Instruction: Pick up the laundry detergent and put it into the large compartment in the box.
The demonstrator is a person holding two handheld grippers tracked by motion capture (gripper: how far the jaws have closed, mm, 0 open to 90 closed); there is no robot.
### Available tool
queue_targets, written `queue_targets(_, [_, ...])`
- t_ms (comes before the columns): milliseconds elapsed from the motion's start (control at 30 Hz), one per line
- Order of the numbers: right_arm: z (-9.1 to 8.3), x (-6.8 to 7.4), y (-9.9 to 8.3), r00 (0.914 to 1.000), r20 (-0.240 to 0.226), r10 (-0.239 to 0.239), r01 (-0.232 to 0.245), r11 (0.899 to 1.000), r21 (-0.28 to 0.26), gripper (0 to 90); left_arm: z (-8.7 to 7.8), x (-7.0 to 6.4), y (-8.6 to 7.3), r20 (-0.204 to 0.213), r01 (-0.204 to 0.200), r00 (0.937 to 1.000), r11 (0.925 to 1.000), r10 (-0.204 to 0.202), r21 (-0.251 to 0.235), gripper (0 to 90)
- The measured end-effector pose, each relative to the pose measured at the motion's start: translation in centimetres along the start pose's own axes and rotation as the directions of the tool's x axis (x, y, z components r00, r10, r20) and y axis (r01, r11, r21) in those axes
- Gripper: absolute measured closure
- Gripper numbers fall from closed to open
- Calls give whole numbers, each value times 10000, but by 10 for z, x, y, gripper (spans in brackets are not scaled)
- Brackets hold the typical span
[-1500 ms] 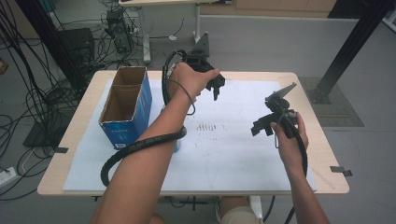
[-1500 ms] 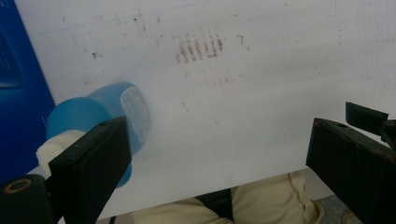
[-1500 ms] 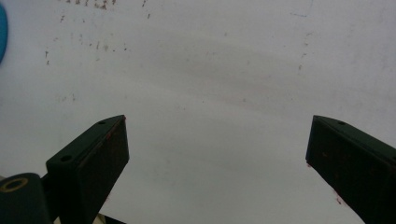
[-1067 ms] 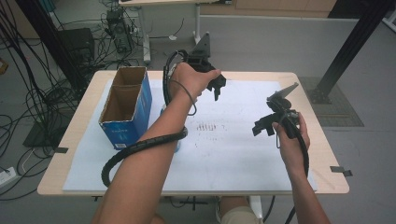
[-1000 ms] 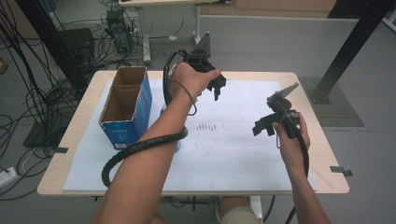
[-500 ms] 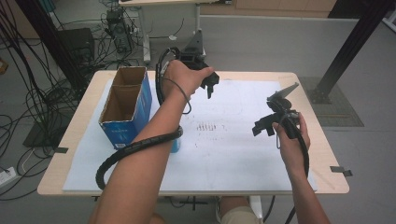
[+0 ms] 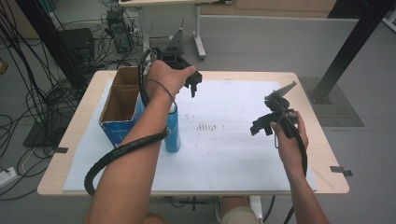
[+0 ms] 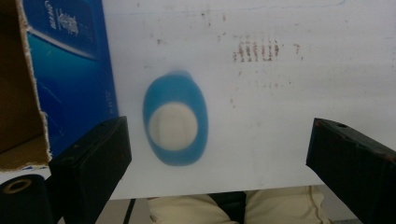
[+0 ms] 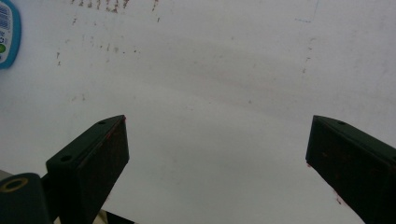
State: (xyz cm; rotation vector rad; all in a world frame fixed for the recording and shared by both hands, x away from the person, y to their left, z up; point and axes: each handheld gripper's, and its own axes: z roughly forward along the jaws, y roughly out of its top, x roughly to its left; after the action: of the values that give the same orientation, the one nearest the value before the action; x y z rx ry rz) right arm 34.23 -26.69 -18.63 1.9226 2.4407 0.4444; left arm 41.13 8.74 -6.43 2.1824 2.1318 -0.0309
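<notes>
A blue bottle (image 7: 172,131) with a white cap stands upright on the white sheet (image 7: 224,154), just right of the box and partly behind the person's left forearm. My left gripper (image 7: 194,87) hangs high over the sheet's far side, open and holding nothing. In the left gripper view I look straight down on the bottle (image 8: 175,125), which lies between my widely parted jaws and well below my gripper (image 8: 219,125). My right gripper (image 7: 259,128) is held above the sheet's right half. It (image 9: 218,120) stands open and holds nothing.
An open cardboard box (image 7: 120,108) with blue printed sides (image 8: 70,70) stands at the sheet's left edge. Faint reddish marks (image 7: 208,126) stain the sheet's middle. The bottle's label (image 9: 7,32) peeks in at the top left of the right gripper view. Cables and stands crowd the floor behind the table.
My left gripper has moved left and farther away, towards the box, and the forearm has shifted so that the blue bottle now shows. The right gripper has hardly moved.
</notes>
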Motion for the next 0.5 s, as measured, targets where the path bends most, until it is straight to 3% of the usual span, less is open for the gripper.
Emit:
queue_targets(200, [-1, 2, 1, 10000, 19, -37, 37, 10000, -2, 58, 0, 9, -1, -127, 255, 9996, 9997, -255, -28, 70])
queue_targets(500, [-2, 2, 1, 10000, 3, -39, 39, 10000, 7, 58, 4, 6, 1, -192, 244, 9995, 9997, -244, -20, 70])
